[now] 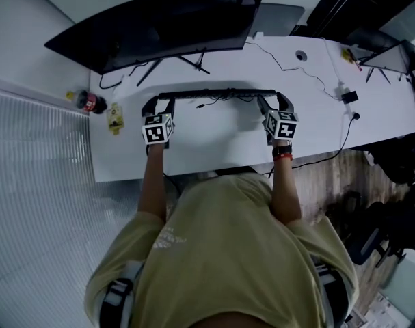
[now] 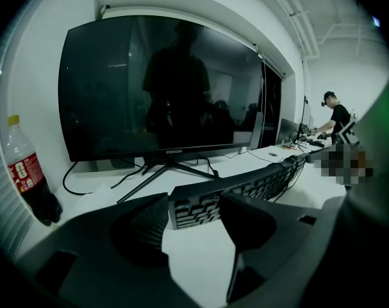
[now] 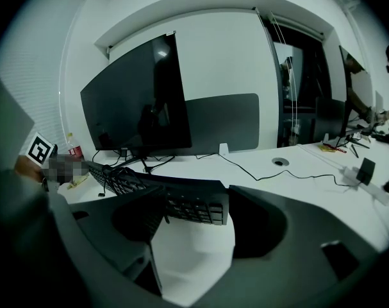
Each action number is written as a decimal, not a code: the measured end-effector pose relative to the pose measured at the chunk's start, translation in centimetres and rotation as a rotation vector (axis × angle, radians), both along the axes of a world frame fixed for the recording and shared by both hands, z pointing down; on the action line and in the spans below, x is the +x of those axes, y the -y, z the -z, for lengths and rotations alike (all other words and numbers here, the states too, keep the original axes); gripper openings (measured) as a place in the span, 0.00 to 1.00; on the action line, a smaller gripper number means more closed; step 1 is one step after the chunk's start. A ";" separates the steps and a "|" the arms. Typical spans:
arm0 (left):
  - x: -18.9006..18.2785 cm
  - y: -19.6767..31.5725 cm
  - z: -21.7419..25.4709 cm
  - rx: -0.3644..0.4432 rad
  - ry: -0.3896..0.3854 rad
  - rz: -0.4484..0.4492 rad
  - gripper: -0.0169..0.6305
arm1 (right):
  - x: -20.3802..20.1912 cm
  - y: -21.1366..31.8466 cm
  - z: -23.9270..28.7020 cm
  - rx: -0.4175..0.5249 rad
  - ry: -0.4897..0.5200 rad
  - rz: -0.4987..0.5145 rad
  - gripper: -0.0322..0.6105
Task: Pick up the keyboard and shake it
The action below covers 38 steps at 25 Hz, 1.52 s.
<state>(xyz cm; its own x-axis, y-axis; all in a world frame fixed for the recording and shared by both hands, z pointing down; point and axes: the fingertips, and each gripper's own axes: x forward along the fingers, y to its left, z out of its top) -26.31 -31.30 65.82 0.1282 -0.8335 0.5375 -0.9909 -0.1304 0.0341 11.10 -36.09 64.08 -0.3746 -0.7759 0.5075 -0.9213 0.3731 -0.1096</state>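
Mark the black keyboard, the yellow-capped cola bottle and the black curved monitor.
black keyboard [image 1: 217,93]: head view, middle of its upper edge.
yellow-capped cola bottle [image 2: 25,172]: left gripper view, red label.
black curved monitor [image 1: 166,19]: head view, middle of the screen.

Head view looks steeply down; both gripper views share the keyboard [image 1: 217,93].

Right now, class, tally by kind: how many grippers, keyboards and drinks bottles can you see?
Grippers: 2, the left gripper and the right gripper
Keyboards: 1, the long black keyboard
Bottles: 1, the dark plastic cola bottle with a yellow cap
Total: 4
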 end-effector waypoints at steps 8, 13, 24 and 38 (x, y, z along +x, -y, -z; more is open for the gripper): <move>0.5 -2.6 -0.8 -0.026 0.017 -0.007 0.43 | 0.5 -2.6 -0.7 -0.019 -0.016 0.005 0.53; 0.7 -4.0 -1.8 -0.042 0.035 -0.013 0.43 | 0.7 -4.2 -1.6 -0.031 -0.028 0.010 0.53; 1.7 -6.8 -3.4 -0.103 0.075 -0.039 0.43 | 1.4 -7.3 -4.0 -0.081 -0.072 0.018 0.53; 1.9 -9.2 -7.5 -0.218 0.126 -0.068 0.43 | 1.8 -8.7 -6.8 -0.132 -0.159 0.052 0.53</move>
